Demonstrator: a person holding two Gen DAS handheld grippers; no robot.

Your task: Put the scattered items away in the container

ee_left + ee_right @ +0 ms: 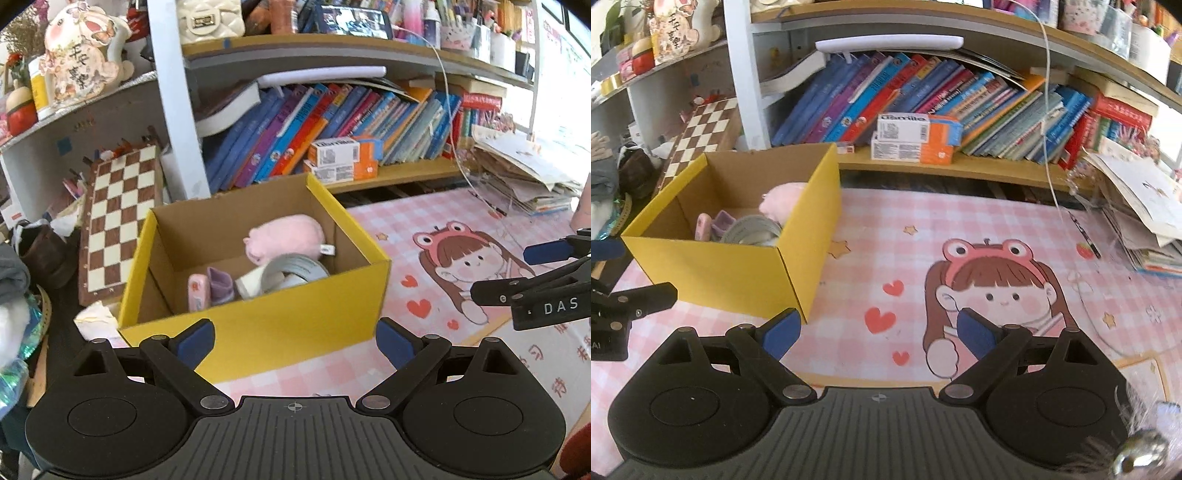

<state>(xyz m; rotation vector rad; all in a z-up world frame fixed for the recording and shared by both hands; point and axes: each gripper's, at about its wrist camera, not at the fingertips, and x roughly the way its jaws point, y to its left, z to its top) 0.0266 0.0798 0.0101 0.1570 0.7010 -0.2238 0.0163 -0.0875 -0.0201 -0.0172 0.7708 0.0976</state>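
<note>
Both sets of tongs, left tongs (295,341) and right tongs (879,332), hang spread and empty over the pink table mat (886,229). Further back, near the table's left edge, the yellow box (258,317) already holds a pink plush (284,236), tape roll (295,269) and small bits. Nothing loose left on the mat, looks nearly done. The box's near wall hides its floor.

The box (738,269) sits on the mat (997,229) (left part), plush toy (284,236) inside, bookshelf (960,168) behind.
</note>
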